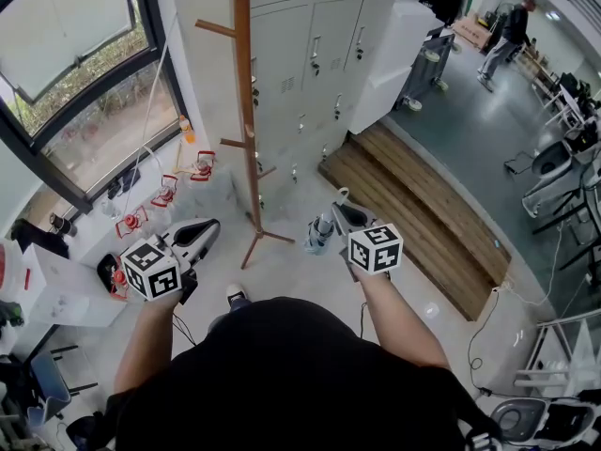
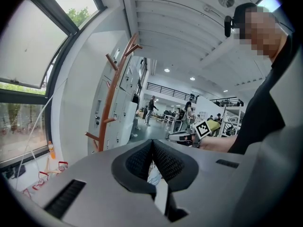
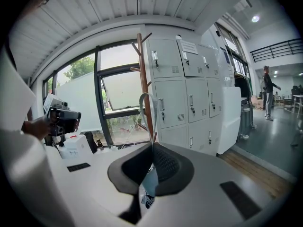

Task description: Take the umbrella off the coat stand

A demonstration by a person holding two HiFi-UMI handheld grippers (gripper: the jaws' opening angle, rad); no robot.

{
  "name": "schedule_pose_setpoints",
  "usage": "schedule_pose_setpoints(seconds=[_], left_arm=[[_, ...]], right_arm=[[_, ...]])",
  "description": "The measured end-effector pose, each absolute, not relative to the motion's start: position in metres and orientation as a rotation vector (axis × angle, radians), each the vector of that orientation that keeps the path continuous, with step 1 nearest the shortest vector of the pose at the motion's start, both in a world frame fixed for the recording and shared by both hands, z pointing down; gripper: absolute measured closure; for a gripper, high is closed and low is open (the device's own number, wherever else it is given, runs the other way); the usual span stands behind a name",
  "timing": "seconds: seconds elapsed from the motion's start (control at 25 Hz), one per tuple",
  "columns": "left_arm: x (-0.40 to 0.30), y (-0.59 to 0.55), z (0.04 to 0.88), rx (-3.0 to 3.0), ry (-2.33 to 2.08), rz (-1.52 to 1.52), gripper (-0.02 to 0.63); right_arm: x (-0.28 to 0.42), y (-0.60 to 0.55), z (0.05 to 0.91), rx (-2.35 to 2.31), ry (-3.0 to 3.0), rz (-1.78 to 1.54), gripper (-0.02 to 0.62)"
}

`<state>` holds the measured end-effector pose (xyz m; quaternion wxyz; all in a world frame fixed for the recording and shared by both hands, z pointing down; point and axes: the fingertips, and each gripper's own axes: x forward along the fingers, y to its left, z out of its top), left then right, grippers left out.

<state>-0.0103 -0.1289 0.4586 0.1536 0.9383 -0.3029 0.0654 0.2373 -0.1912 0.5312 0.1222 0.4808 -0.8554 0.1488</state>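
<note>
Umbrella (image 3: 149, 182) strap is pinched in the fully closed right gripper (image 3: 152, 146); left gripper (image 2: 152, 142), at 9 o'clock, is closed empty.

The coat stand (image 1: 246, 111) is right in front of the lockers (image 1: 324, 45), with the window (image 1: 75, 83) off to its left and a wooden platform (image 1: 423, 214) to its right. The umbrella (image 1: 319, 233) hangs under the right gripper (image 1: 341, 200), just right of the stand's foot. The left gripper (image 1: 211, 228) is over on the stand's other side, by the window ledge (image 1: 202, 191).
</note>
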Motion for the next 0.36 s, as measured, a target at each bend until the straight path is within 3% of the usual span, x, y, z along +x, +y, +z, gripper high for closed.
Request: schedule_pose_setpoints(seconds=[0.36], left_arm=[[-0.0103, -0.1259, 0.4614, 2.687, -0.866, 0.184, 0.584]], right_arm=[[0.2378, -0.1884, 0.5327, 1.409, -2.495, 0.434, 0.581]])
